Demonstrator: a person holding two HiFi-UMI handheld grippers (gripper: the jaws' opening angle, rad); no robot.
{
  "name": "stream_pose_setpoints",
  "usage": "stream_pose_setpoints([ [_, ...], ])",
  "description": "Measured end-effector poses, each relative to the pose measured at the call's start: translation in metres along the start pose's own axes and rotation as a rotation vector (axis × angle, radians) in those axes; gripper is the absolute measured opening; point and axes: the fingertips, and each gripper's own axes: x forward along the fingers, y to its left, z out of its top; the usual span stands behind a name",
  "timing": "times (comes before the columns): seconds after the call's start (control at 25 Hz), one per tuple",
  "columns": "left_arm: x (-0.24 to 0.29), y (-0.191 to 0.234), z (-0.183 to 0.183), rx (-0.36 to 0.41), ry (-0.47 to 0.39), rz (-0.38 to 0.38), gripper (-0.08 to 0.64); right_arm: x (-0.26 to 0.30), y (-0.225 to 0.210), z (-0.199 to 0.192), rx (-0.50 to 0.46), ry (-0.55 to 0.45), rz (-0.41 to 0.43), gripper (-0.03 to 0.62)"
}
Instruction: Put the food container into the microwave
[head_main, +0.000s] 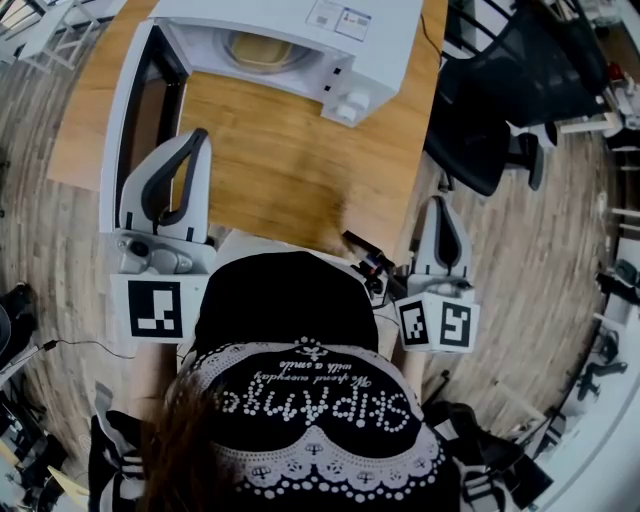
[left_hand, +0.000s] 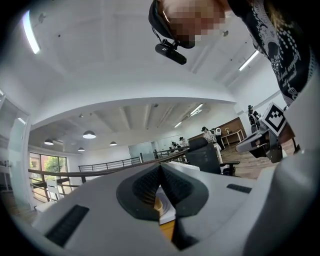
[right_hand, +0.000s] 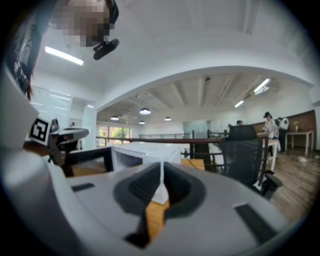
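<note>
Sitting inside the microwave (head_main: 380, 50), the food container (head_main: 262, 48) looked placed; the left tool (head_main: 197, 137) and right tool (head_main: 440, 203) were clenched empty, and the left could bump the open door (head_main: 135, 110) near it.

This looks like an open-plan office, probably on an upper level. Black mesh office chairs (head_main: 495, 95) stand on a wood-plank floor (head_main: 560, 300). A railing (left_hand: 100, 164) runs along an open edge under round ceiling lamps (left_hand: 89, 135) and strip lights (right_hand: 62, 56). People (left_hand: 207, 134) stand by far desks (left_hand: 234, 131) (too small to see more).
</note>
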Motion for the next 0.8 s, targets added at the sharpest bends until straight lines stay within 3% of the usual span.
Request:
stream_pose_setpoints([
  [0.44,-0.011,-0.024,-0.033,-0.107,0.064,-0.058,0.029,-0.003,0.004,-0.011,0.008,0.041,0.004,0.041],
  [0.8,-0.012,-0.027,-0.044,-0.139,0.102,-0.085,0.031,0.002,0.01,-0.014,0.015,0.055,0.017,0.041],
])
